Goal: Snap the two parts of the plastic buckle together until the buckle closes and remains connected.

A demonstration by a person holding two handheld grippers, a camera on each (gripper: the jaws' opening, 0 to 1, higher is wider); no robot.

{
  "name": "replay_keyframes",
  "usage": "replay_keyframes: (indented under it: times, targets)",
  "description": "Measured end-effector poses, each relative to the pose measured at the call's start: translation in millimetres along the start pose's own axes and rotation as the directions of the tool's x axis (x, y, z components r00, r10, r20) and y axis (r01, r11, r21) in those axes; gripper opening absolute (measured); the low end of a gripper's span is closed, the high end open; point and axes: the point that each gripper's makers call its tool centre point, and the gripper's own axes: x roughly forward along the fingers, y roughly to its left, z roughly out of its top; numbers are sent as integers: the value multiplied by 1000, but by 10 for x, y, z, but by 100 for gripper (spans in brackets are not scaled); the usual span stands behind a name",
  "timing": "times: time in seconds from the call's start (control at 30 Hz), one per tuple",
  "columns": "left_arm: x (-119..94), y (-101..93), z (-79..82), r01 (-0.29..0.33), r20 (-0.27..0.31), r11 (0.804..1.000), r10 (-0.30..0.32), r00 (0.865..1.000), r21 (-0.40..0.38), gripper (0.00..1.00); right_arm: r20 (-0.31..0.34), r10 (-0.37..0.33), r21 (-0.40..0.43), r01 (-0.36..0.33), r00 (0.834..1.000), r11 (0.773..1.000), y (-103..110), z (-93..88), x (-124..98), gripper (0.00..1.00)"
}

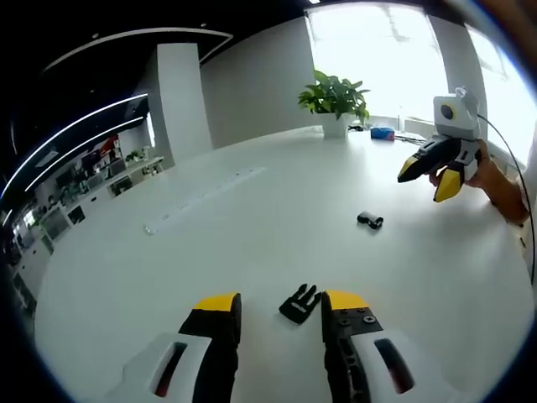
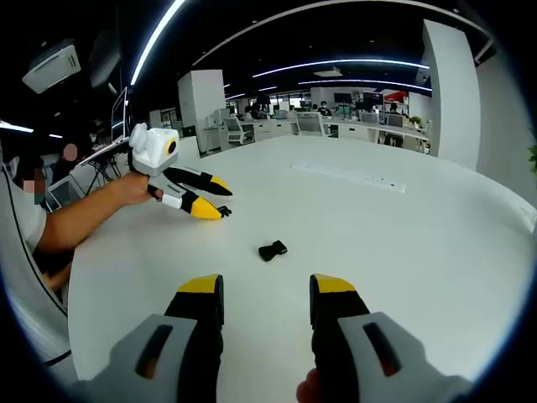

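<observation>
- Buckle halves lie well apart on the white counter (image 1: 252, 227): pronged half (image 1: 299, 304), socket half (image 1: 370, 220).
- Left hand-held gripper (image 1: 281, 304) and right hand-held gripper (image 2: 265, 285) gape open, holding nothing.
- Joining not yet begun.

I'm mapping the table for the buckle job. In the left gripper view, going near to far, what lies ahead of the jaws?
Pronged buckle half → socket half → right gripper → blue box → potted plant.
</observation>
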Motion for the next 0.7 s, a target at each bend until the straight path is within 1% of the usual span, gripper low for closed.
replay_keyframes:
  times: [0.1, 0.17, 0.23, 0.33, 0.5, 0.7]
  targets:
    - [18, -25, 9, 23, 7, 999, -23, 1000, -23, 37, 1, 2, 1, -2, 1000, 1000, 1, -3, 3, 41]
    - [6, -43, -3, 37, 8, 999, -37, 999, -8, 36, 2, 2, 0, -2, 1000, 1000, 1, 0, 2, 41]
    - [-26, -50, -11, 73, 12, 997, -73, 997, 13, 35, 2, 1, -1, -1, 1000, 1000, -3, 1, -1, 41]
    - [-64, -68, 1, 105, 17, 994, -105, 994, 13, 34, 2, -1, -2, 1, 1000, 1000, -11, -3, -7, 41]
    - [-65, -68, -11, 116, -6, 993, -116, 993, 28, 31, 5, 0, 5, 0, 1000, 1000, -20, -10, -6, 41]
    - [-53, -98, -26, 143, -17, 989, -143, 990, 33, 27, 9, -1, 6, 1, 1000, 1000, -29, -1, -11, 41]
